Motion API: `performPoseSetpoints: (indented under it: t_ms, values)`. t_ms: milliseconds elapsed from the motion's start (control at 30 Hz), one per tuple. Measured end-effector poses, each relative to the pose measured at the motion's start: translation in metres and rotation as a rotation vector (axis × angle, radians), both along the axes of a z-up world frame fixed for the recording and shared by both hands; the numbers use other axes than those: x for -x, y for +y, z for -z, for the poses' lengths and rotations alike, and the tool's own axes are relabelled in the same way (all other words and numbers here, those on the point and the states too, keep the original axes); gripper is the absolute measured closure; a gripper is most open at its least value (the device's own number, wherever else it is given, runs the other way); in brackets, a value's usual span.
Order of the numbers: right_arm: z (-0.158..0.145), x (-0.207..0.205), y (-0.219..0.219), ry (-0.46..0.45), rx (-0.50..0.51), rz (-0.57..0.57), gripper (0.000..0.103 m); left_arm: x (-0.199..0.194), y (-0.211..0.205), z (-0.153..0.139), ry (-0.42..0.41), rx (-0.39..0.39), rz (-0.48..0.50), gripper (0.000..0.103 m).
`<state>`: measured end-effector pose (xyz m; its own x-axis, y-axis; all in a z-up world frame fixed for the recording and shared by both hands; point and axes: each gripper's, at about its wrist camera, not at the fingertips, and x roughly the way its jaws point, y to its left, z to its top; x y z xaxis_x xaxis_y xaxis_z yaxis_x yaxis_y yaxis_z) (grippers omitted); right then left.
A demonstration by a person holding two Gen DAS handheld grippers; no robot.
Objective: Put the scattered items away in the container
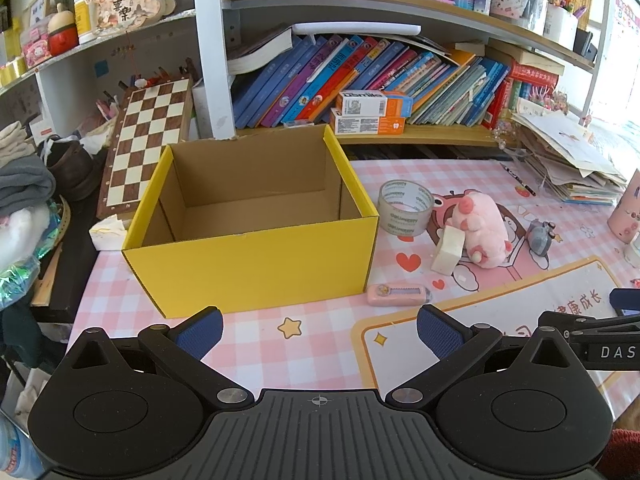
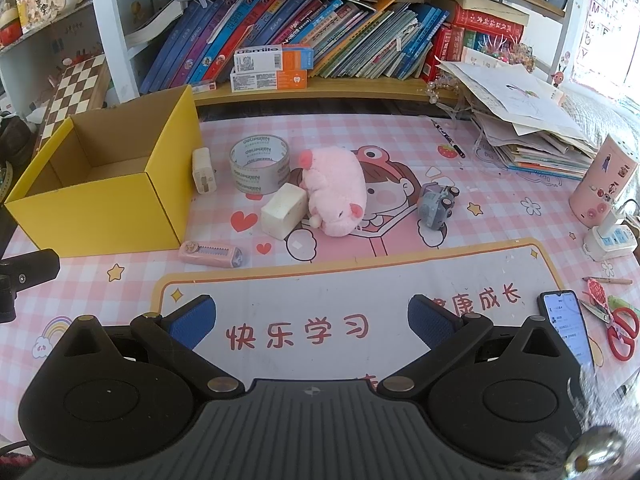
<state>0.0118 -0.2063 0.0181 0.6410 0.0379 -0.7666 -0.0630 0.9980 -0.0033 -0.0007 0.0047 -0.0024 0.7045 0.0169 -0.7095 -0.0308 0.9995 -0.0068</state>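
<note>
An empty yellow cardboard box (image 1: 256, 260) (image 2: 100, 208) stands open on the pink checked mat. To its right lie a roll of clear tape (image 1: 406, 206) (image 2: 260, 168), a pink plush pig (image 1: 480, 232) (image 2: 336, 192), a cream block (image 1: 448, 254) (image 2: 284, 210), a small grey toy car (image 1: 540, 236) (image 2: 436, 202), a pink utility knife (image 1: 398, 294) (image 2: 210, 254) and a white charger (image 2: 204, 176) leaning by the box. My left gripper (image 1: 320, 334) is open in front of the box. My right gripper (image 2: 312, 320) is open, nearer than the items, holding nothing.
A shelf of books (image 2: 300, 28) and two orange-white cartons (image 2: 272, 68) run along the back. A paper stack (image 2: 520, 120), pink cup (image 2: 600, 180), power strip (image 2: 608, 240), phone (image 2: 568, 324) and red scissors (image 2: 620, 332) sit right. A chessboard (image 1: 148, 140) leans at left.
</note>
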Motion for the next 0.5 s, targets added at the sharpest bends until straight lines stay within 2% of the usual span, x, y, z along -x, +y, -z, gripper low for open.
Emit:
performPoseSetpoints:
  t_ms: [500]
  values:
    - [0.0020, -0.0039, 0.0014, 0.004, 0.001, -0.004, 0.000, -0.0043, 0.0024, 0.0011, 0.006, 0.005, 0.000, 0.000]
